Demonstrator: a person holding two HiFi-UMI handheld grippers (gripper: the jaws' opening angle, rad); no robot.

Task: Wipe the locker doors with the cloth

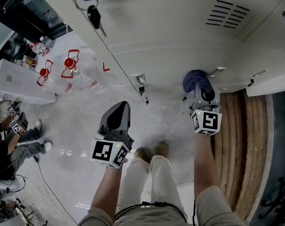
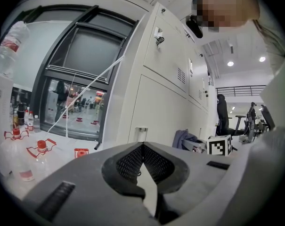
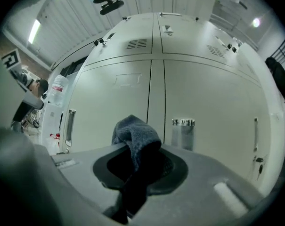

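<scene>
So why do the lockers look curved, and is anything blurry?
Right gripper view: the wide lens bows the locker doors, and the cloth close to it looks dark and soft. Left gripper view: same bowing. Head view: milder curving, even light.

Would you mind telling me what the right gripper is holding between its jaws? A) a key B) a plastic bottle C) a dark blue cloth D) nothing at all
C: the right gripper view shows the right gripper with its jaws closed on a bunched dark blue cloth, facing the locker doors.
</scene>
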